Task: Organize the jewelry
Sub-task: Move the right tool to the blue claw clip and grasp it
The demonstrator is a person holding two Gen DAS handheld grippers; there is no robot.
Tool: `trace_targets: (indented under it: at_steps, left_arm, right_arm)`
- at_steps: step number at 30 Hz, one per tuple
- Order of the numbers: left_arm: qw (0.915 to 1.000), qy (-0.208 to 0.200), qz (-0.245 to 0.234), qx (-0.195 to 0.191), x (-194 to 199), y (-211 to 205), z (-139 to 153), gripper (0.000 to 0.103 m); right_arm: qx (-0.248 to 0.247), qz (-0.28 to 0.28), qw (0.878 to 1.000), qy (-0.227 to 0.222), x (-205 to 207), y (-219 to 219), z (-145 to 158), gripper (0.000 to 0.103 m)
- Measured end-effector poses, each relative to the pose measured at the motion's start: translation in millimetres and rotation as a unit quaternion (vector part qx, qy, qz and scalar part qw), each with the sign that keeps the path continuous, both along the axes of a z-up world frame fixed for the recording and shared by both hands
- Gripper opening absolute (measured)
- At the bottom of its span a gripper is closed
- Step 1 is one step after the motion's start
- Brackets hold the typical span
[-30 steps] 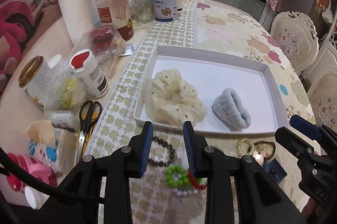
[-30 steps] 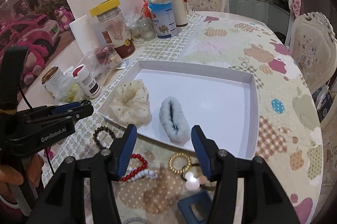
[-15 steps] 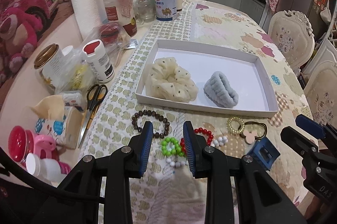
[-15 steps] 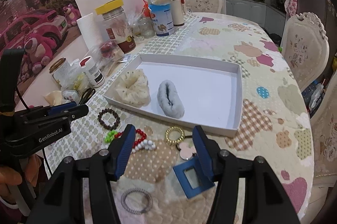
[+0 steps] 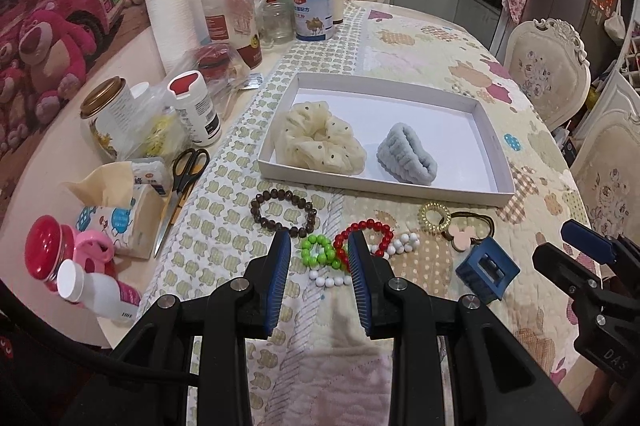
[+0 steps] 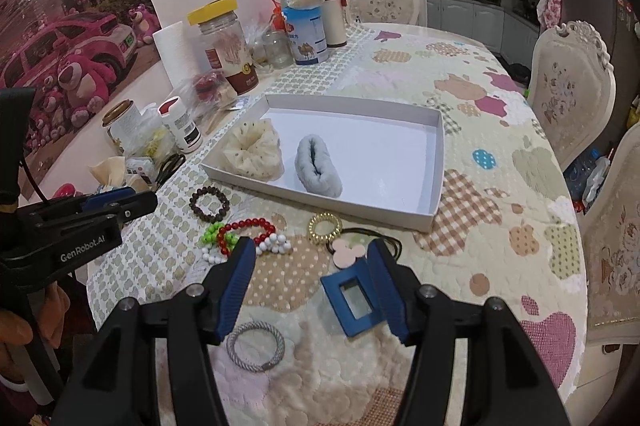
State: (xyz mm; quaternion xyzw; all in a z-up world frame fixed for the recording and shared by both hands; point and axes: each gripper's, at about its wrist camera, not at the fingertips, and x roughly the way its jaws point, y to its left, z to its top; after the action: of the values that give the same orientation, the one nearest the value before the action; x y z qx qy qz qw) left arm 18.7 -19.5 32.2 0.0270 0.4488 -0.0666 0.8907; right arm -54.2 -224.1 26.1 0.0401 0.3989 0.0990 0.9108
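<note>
A white tray [image 5: 384, 183] holds a cream dotted scrunchie [image 5: 320, 142] and a grey-blue scrunchie [image 5: 408, 154]. In front of it on the quilted cloth lie a brown bead bracelet [image 5: 284, 212], green beads [image 5: 320, 252], a red bead bracelet [image 5: 370, 228], a gold coil tie [image 5: 434, 216], a pink mouse tie [image 5: 464, 232] and a blue square clip [image 5: 486, 272]. My left gripper [image 5: 319, 246] hovers open above the green beads. My right gripper [image 6: 312, 254] is open over the cloth, with the blue clip [image 6: 354, 300] by its right finger and a grey ring tie [image 6: 256, 346] below.
Jars, bottles, a paper roll [image 5: 170, 22], scissors [image 5: 182, 186] and a tissue pack [image 5: 120, 218] crowd the table's left side. Ornate chairs [image 6: 568, 90] stand along the right. A hand holds the left gripper's handle [image 6: 16, 330].
Both grippers have drawn back from the tray toward the table's near edge. The bracelets, hair ties and blue clip now show fully in front of them. Neither holds anything.
</note>
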Motion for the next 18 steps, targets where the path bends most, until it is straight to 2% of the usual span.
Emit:
trace_targets:
  at_steps: [18]
  left_arm:
    - [0.9999,0.013,0.002,0.002,-7.3,-5.3,-5.9,0.029]
  right_arm:
    - [-0.003,0.008,1.000,0.011,-10.5,-10.5,-7.8,0.062]
